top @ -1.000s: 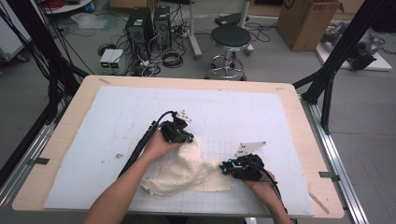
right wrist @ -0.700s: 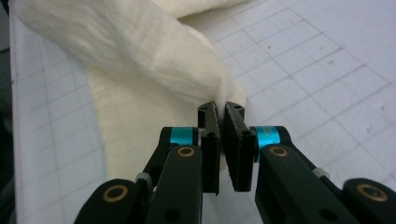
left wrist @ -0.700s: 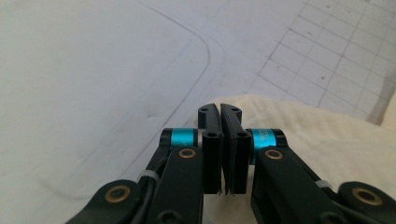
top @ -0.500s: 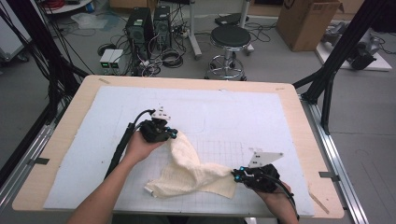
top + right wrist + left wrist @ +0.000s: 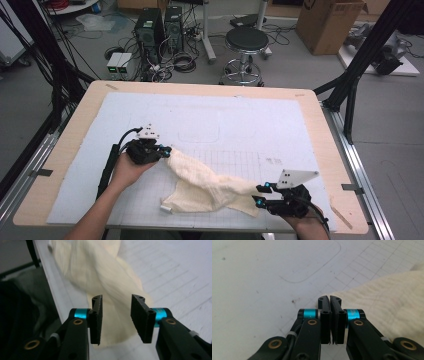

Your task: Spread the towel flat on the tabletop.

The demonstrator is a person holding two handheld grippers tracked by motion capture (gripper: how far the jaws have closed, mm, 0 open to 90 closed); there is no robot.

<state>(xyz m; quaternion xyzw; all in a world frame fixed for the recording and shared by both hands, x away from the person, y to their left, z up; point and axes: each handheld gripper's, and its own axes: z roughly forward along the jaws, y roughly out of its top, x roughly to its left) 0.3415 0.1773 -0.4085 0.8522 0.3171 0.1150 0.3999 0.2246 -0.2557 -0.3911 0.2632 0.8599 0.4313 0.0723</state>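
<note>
One worktop (image 5: 70,150) carries a pale mat (image 5: 210,125) with a printed grid over its near half. On the mat lies a cream cloth (image 5: 210,186), stretched in a twisted band from about 9 o'clock of the mat's middle down toward 5 o'clock, with a loose flap sagging toward the near edge at 6 o'clock.

At 9 o'clock of the cloth sits the left claw (image 5: 166,150), held in a hand (image 5: 127,167) whose forearm comes in from 7 o'clock. Its jaws are pressed together; in the left gripper view the left claw (image 5: 330,301) shows the two black jaws meeting face to face, with the cloth (image 5: 387,302) starting right at their tips and running off to 3 o'clock. The high view has the cloth's upper end drawn up to this claw, so it pinches that corner.

At 5 o'clock of the cloth is the right claw (image 5: 260,194), near the worktop's front edge. Its jaws have just been opening and now stand spread. In the right gripper view the right claw (image 5: 116,302) frames the cloth (image 5: 100,272): the fabric's end lies between and beneath the jaws, neither pad pressing on it.
</note>
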